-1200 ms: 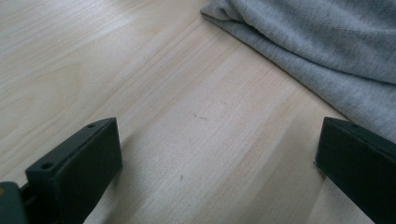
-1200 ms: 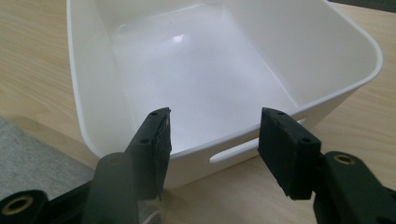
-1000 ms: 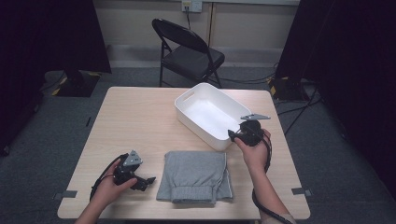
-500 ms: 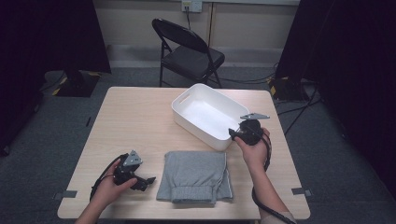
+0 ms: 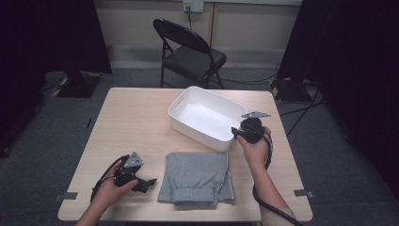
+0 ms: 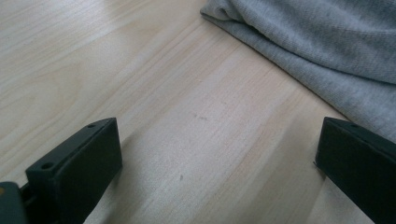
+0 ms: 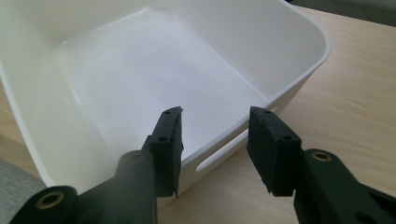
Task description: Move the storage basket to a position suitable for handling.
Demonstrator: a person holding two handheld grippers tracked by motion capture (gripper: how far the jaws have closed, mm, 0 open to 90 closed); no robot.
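Right gripper (image 7: 214,140) had just been closing, jaws straddling the near end wall of the white plastic bin (image 5: 197,101) near the table's (image 5: 136,117) far right corner, not yet pinching; light, stiff, slick, so grip the handle-slot rim; left gripper (image 5: 147,182) wide by folded grey garment (image 5: 197,176).

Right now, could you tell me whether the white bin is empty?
Empty: the white bin shows a bare white floor in the high view and the right gripper view.
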